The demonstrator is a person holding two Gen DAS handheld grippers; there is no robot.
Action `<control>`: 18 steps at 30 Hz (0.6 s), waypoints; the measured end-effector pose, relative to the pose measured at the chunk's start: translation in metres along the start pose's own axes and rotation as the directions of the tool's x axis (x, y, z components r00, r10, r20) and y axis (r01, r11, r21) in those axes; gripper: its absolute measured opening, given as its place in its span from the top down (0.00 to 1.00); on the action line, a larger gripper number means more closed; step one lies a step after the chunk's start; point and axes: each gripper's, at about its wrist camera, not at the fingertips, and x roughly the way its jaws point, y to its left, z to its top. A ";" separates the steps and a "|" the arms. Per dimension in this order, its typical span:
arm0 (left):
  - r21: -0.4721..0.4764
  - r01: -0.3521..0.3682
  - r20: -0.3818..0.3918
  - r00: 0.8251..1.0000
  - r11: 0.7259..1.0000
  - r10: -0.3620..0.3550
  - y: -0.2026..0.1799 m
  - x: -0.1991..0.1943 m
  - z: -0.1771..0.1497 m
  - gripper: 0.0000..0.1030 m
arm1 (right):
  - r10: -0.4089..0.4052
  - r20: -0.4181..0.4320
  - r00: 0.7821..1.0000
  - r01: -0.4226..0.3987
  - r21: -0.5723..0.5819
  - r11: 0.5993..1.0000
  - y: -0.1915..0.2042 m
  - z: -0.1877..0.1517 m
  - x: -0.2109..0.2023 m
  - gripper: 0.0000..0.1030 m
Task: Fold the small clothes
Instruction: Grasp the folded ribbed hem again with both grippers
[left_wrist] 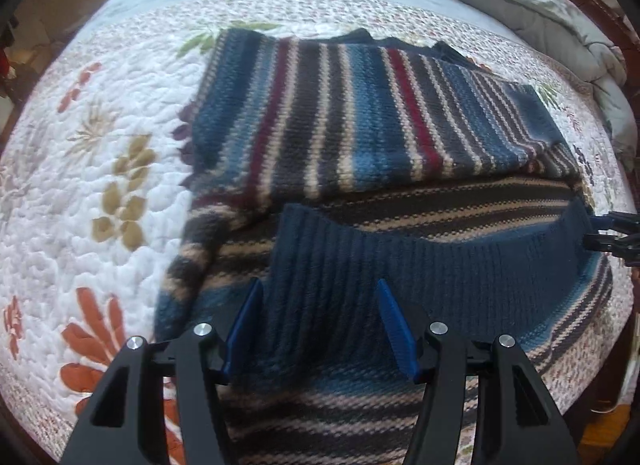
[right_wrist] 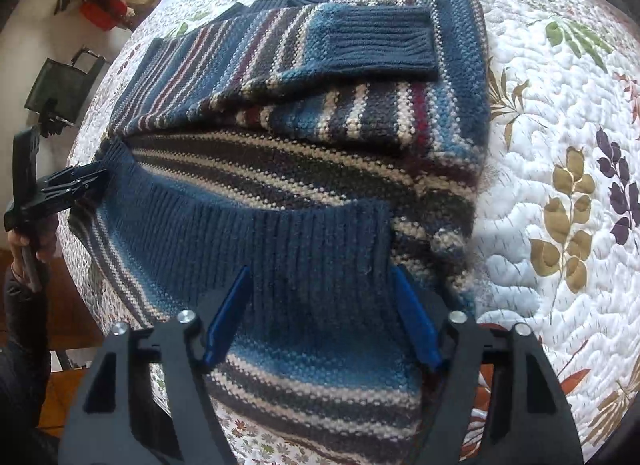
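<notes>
Between each claw's parted fingers, left claw (left_wrist: pixel 320 325) and right claw (right_wrist: pixel 320 317), the sweater's navy collar (right_wrist: pixel 304 233).

No readable text, labels, brands or numbers appear anywhere.

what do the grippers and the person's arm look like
Both the left gripper and the right gripper have black cut-out frames, silver round bolts and flat blue fingers. In the right wrist view, a dark sleeve covers the person's arm.
</notes>
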 end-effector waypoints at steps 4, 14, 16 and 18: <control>-0.009 0.023 -0.015 1.000 1.000 -0.023 0.000 0.006 0.003 0.44 | 0.002 0.005 1.000 -0.002 -0.007 1.000 -0.002 -0.001 0.000 0.50; -0.002 0.011 0.002 1.000 1.000 -0.011 -0.003 0.002 -0.009 0.85 | 0.029 0.039 0.999 -0.029 -0.005 1.000 -0.006 -0.007 -0.012 0.90; -0.015 0.018 0.023 1.000 1.000 -0.017 -0.001 -0.006 -0.014 0.86 | 0.040 0.063 0.997 -0.040 -0.009 0.999 -0.004 -0.012 -0.019 0.91; -0.026 0.028 0.052 0.998 0.999 -0.027 0.000 -0.016 -0.020 0.86 | 0.055 0.090 0.994 -0.054 -0.005 0.999 -0.002 -0.018 -0.028 0.91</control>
